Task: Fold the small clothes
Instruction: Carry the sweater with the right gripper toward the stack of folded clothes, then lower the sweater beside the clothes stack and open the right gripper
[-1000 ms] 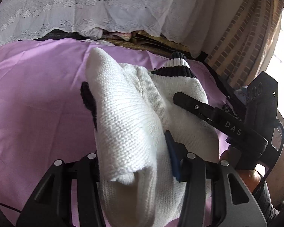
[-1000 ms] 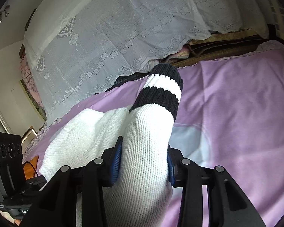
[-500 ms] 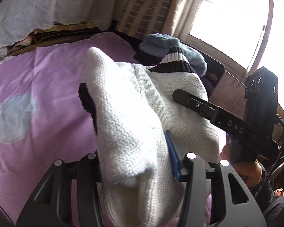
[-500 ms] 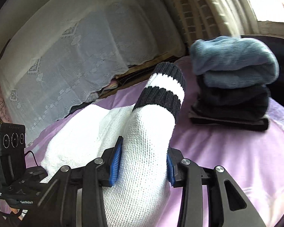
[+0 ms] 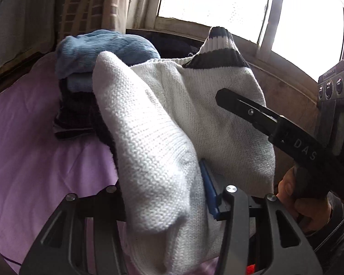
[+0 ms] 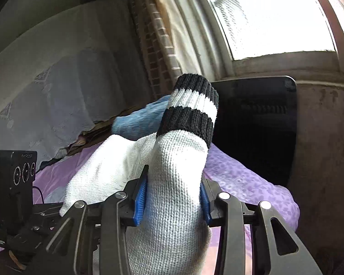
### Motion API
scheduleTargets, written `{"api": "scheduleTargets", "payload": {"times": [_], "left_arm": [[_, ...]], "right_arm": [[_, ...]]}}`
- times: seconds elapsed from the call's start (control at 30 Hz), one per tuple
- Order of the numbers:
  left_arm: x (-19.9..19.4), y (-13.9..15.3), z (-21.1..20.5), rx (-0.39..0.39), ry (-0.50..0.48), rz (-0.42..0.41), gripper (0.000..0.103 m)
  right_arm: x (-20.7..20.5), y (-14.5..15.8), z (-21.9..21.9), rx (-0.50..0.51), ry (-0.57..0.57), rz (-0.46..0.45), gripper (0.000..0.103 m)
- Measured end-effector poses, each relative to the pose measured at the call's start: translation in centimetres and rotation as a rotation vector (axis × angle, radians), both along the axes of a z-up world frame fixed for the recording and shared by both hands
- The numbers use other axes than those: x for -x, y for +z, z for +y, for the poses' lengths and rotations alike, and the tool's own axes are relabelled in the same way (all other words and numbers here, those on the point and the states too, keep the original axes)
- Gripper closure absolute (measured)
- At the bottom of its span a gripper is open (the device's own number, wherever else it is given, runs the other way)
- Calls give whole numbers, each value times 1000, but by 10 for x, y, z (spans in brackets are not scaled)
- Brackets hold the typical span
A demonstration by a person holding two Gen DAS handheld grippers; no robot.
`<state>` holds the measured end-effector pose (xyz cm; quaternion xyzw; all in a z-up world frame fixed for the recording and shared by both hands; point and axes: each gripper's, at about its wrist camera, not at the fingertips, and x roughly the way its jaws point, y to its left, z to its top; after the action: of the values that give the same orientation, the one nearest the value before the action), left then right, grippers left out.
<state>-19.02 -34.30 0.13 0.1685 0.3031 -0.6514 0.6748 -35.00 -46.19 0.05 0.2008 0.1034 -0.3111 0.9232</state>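
Both grippers are clamped on the white sweater (image 5: 153, 137): left gripper (image 5: 162, 201) low centre, right gripper (image 6: 172, 197) too. Folded stack (image 5: 98, 52) sits upper left (blue on top).

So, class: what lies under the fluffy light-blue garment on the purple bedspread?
Under the light-blue garment sits a dark folded garment, stacked on the purple bedspread. The held white sweater covers the stack's right side, so anything further there is hidden.

I see a white knit garment (image 5: 149, 137) with a black-and-white striped cuff (image 6: 190, 112) between my blue-padded black tongs; ahead of them a fluffy light-blue piece (image 5: 98, 50) tops a dark pile (image 5: 78, 114); beneath, a lilac sheet (image 5: 23, 149).
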Motion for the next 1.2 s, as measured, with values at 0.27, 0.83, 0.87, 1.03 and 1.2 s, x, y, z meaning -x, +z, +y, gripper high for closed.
{"api": "scheduleTargets", "payload": {"times": [0.27,0.83,0.87,1.03,1.2], "left_arm": [[4,-47,-30,-95,5,-33,56],[-5,-14,41,37,82,-17,59],[-7,-8,50,51,102,-20,59],[-23,-18,63,-23,189,63,58],[-49,-57,41,-123,212,217,47]], "right_arm": [[-2,-71,-53,-225,-60,-1,65],[-5,-23,-2,-70,102,-108,67],[-6,-18,4,-56,121,-116,67],[-32,-24,5,-118,202,-50,67],[-57,-80,-46,-395,167,39,66]]}}
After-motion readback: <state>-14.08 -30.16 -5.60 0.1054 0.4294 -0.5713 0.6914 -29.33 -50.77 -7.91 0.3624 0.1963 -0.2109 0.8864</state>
